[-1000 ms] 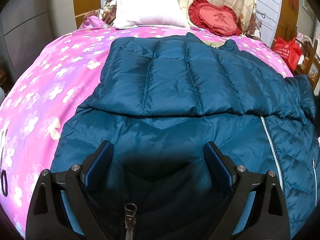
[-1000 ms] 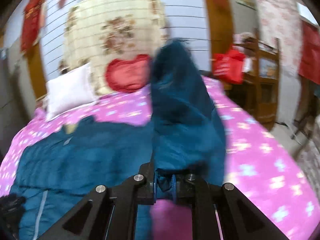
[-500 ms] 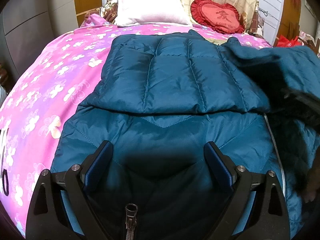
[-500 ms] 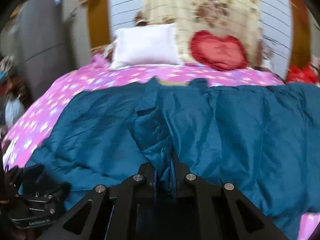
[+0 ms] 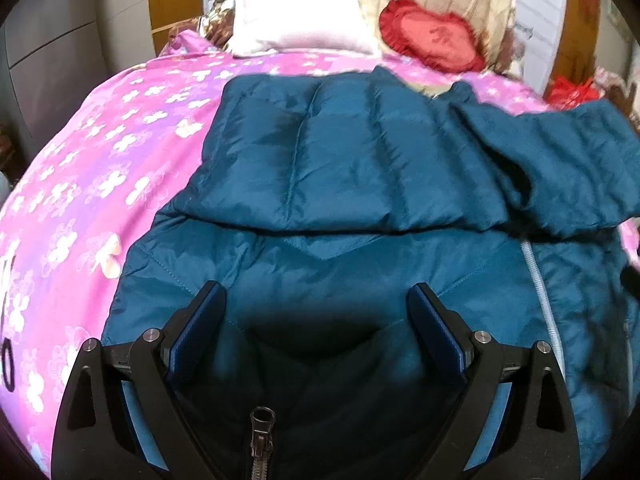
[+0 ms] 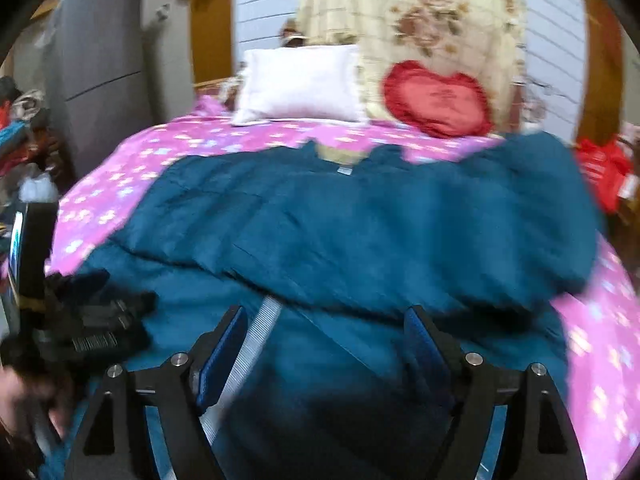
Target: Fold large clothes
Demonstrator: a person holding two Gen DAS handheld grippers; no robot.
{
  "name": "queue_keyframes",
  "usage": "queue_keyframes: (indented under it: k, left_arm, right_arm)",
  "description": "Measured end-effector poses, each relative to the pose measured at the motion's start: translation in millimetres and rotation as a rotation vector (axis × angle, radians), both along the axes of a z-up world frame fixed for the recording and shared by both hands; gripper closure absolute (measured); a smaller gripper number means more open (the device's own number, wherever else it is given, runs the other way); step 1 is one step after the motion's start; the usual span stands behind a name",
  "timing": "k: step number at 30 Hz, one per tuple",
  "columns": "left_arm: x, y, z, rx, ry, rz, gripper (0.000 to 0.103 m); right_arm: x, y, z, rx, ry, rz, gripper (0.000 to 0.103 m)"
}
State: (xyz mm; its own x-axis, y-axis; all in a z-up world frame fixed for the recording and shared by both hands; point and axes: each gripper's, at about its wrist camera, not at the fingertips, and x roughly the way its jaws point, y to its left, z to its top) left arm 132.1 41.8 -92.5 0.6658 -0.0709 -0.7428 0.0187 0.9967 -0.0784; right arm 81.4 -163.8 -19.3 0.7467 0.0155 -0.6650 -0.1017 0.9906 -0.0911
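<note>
A large teal quilted down jacket point(image 5: 328, 168) lies spread on the bed, with one part folded across its upper half. Its right sleeve point(image 5: 560, 160) lies folded over onto the body. The zipper pull point(image 5: 262, 420) shows between my left fingers. My left gripper point(image 5: 320, 312) is open and empty, just above the jacket's near part. In the right wrist view the jacket point(image 6: 380, 232) fills the middle, with its pale zipper tape point(image 6: 260, 332) near the left finger. My right gripper point(image 6: 324, 332) is open and empty over the jacket. The left gripper point(image 6: 80, 328) shows at the left there.
The bed has a pink flowered cover point(image 5: 80, 184). A white pillow point(image 5: 300, 20) and a red heart cushion point(image 5: 432, 40) lie at the head. A grey wardrobe point(image 6: 100, 60) stands left, a red bag point(image 6: 604, 168) right.
My right gripper carried the sleeve over onto the jacket body, then opened and let it go. The left gripper stayed open and hardly moved.
</note>
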Motion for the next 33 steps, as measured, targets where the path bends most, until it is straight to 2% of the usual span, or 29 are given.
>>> queue_keyframes:
  k: [1,3,7,10,12,14,15,17,18,19,21,22,24,29,33]
  left_arm:
    - [-3,-2,5,-0.013,-0.014,-0.022,0.010]
    - [-8,-9,17,-0.030,-0.042,-0.053,0.010]
    - [-3,-51,51,-0.061,-0.085,-0.174,0.010]
    - [22,-88,60,-0.069,-0.076,-0.233,0.010]
    - [37,-100,58,-0.102,-0.059,-0.238,0.010]
    - [56,-114,47,-0.142,-0.006,-0.258,0.010]
    - [66,-120,36,-0.135,0.041,-0.266,0.011]
    - [76,-126,20,-0.091,0.089,-0.216,0.019]
    - [76,-123,17,-0.101,0.087,-0.197,0.027]
    - [74,-120,18,-0.129,0.064,-0.180,0.052]
    - [70,-116,24,-0.198,0.056,-0.187,0.085]
    - [67,-116,28,-0.198,0.049,-0.193,0.090]
    - [60,-115,40,-0.192,0.011,-0.203,0.091]
    - [42,-94,73,-0.242,-0.071,-0.203,0.092]
    - [33,-64,92,-0.232,-0.130,-0.190,0.092]
  right_arm:
    - [-7,-10,-2,-0.035,-0.001,-0.056,0.012]
    - [-16,-36,-9,-0.079,0.020,-0.174,0.012]
    - [-16,-86,-28,0.028,0.125,-0.318,0.012]
    - [-9,-101,-42,0.069,0.189,-0.339,0.012]
    - [-4,-96,-49,0.040,0.202,-0.339,0.010]
    - [-1,-89,-51,-0.008,0.204,-0.331,0.006]
    - [-3,-88,-52,-0.022,0.203,-0.327,0.005]
    - [-2,-87,-54,-0.028,0.205,-0.322,0.005]
    - [-2,-88,-55,-0.018,0.208,-0.322,0.004]
    - [-3,-90,-55,-0.005,0.211,-0.322,0.003]
    - [-3,-95,-55,0.019,0.218,-0.322,0.002]
    - [-3,-97,-55,0.026,0.222,-0.321,0.001]
    - [-1,-100,-56,0.031,0.226,-0.322,0.000]
    - [2,-102,-56,0.021,0.222,-0.323,0.000]
    - [3,-101,-55,0.021,0.221,-0.323,0.000]
